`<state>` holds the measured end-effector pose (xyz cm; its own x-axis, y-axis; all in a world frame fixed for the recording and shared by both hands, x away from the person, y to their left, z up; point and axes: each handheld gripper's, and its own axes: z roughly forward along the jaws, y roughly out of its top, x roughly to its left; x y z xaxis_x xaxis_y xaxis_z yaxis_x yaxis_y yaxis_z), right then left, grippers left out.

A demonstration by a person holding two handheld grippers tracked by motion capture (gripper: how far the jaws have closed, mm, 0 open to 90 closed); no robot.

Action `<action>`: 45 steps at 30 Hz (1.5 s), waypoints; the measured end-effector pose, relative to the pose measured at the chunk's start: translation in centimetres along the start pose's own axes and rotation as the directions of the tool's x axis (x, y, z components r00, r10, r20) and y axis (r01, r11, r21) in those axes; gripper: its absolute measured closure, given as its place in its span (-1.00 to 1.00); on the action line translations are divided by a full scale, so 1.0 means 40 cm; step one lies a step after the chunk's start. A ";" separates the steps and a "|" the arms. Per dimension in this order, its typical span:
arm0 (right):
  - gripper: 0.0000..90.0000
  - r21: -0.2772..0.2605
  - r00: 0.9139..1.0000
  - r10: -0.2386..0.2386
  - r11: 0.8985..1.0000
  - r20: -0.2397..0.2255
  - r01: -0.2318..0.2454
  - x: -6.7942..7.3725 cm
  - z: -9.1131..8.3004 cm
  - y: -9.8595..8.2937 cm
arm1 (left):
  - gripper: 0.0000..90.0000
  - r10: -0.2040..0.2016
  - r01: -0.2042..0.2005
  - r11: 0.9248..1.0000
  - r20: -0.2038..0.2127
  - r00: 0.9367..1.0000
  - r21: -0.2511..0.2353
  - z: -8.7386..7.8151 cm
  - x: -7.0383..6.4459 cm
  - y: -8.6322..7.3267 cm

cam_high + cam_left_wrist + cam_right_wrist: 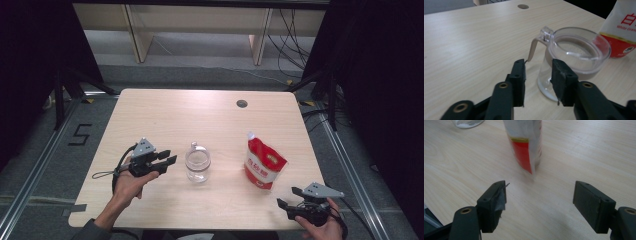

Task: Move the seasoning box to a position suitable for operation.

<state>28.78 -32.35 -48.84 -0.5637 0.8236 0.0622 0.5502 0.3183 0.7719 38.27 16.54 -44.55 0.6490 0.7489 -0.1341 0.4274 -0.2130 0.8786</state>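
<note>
At the near right corner of the table (150, 107) the person's right hand (325, 229) holds the right gripper (289, 197), its jaws spread wide with nothing between them, pointing toward the left and slightly away. In the right gripper view those jaws frame bare wood, and the red and white pouch (525, 143) stands a little way ahead of them, apart from both pads

That pouch (264, 164) stands upright toward the right edge, roughly midway between the near and far edges, leaning a little, with its white spout at the top. Its print reads "White Gran…" in the left gripper view

Over on the left side, the left hand (131, 184) grips the left gripper (167, 162), which points right toward the clear glass jar (198, 164). Its jaws stand at a narrow gap and hold nothing. In the left gripper view the jar (574, 57) sits just past the jaw tips, open at the top, with a clear hinged lid piece and a thin metal clasp (532, 51) hanging down its side close to the left jaw; I cannot tell whether they touch

The jar stands near the middle of the table, well apart from the pouch. Far off, close to the far edge, is a small round grommet (242, 103)
</note>
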 end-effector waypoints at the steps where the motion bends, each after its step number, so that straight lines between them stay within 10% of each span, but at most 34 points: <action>1: -0.39 0.000 1.000 0.000 1.000 0.000 0.000 0.000 0.000 0.000 | 0.56 0.000 0.000 1.000 0.000 1.000 0.000 0.000 0.000 0.000; 7: -0.38 0.011 0.999 0.033 0.999 -0.013 -0.033 0.008 0.002 0.002 | 0.98 0.050 -0.050 0.999 0.015 0.999 -0.002 0.030 -0.005 0.073; 34: -0.36 0.009 1.000 0.000 1.000 -0.020 0.000 0.009 -0.004 0.001 | 0.99 0.116 -0.124 0.990 0.104 0.988 0.075 0.163 -0.021 0.154; 45: -0.36 0.010 1.000 0.002 1.000 -0.025 -0.002 0.012 0.000 0.001 | 0.99 0.180 -0.192 0.973 0.095 0.979 0.132 0.207 -0.025 0.154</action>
<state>28.51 -31.93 -48.77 -0.5779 0.8122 0.0799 0.5573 0.3212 0.7657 45.46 9.29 -42.82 0.7720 0.6354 -0.0164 0.3740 -0.4333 0.8200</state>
